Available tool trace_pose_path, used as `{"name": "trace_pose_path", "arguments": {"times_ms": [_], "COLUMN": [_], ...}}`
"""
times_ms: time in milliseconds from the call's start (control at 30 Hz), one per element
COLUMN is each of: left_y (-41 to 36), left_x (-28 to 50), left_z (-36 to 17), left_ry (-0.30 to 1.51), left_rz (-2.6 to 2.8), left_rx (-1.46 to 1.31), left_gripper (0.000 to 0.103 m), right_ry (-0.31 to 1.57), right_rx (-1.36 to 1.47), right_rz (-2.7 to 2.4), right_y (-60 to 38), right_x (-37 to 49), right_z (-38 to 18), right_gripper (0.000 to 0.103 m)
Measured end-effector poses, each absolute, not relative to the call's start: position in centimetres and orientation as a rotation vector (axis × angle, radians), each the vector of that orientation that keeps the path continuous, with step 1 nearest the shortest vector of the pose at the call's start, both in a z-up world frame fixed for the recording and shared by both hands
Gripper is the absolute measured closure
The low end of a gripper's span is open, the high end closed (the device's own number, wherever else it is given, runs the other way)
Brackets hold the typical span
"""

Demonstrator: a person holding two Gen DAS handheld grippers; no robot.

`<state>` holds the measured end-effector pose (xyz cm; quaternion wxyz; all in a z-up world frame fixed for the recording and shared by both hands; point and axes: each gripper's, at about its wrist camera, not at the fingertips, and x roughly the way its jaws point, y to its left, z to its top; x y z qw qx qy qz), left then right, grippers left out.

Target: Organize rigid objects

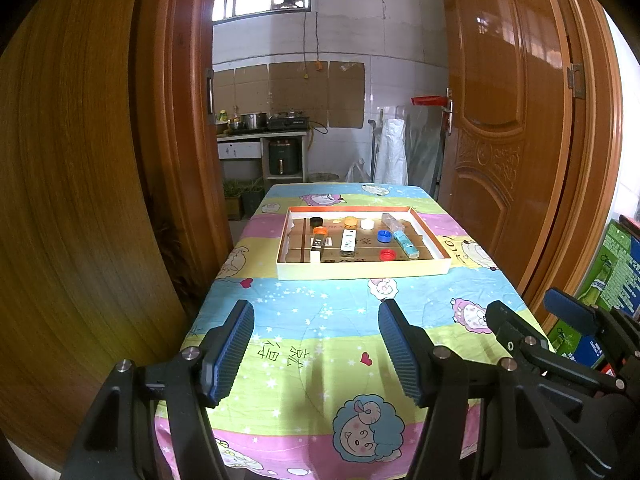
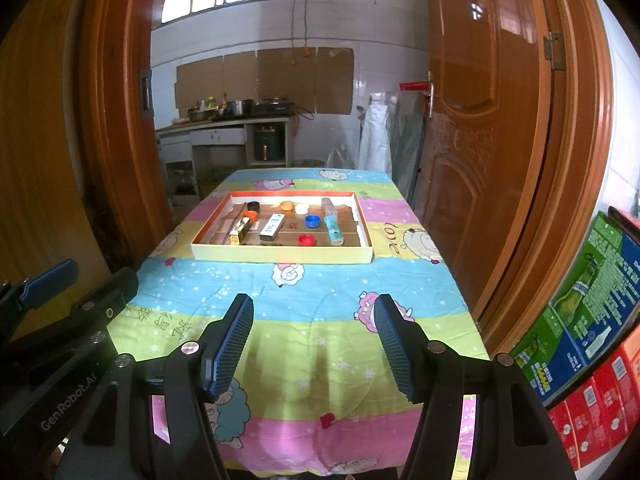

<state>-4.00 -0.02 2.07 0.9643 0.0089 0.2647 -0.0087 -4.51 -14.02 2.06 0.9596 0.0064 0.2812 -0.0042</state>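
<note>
A shallow cardboard tray [image 1: 362, 271] [image 2: 280, 257] with an orange rim sits on the far half of the table. In it lie several bottle caps: black [image 1: 316, 222], orange [image 1: 350, 221], white [image 1: 367, 224], blue [image 1: 385, 235] and red [image 1: 387, 254]. It also holds a white flat device [image 1: 348, 242], a dark device with an orange top [image 1: 318, 242], a teal tube [image 1: 405, 243] and a clear pack [image 1: 391, 221]. My left gripper [image 1: 316, 350] is open and empty over the near table. My right gripper [image 2: 314, 344] is open and empty beside it.
The table wears a cartoon sheep cloth [image 1: 320, 320]. Wooden doors [image 1: 508, 120] flank it on both sides. Printed cartons [image 2: 592, 312] stand at the right. A kitchen counter [image 1: 260, 130] lies beyond the table.
</note>
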Motion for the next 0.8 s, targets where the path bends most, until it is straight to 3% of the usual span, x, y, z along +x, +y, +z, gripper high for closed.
{"name": "trace_pose_path", "arguments": {"times_ms": [800], "left_y": [-0.39], "left_x": [-4.34], "left_z": [1.99], "left_ry": [0.529], "left_rz": [-0.023], "left_rx": [0.015], "left_gripper": [0.038], "right_ry": [0.566], "right_rx": [0.011], "right_rz": [-0.008], "right_y": [-13.89], "right_x": [-4.64], "right_z": [2.05], "right_gripper": [0.038]}}
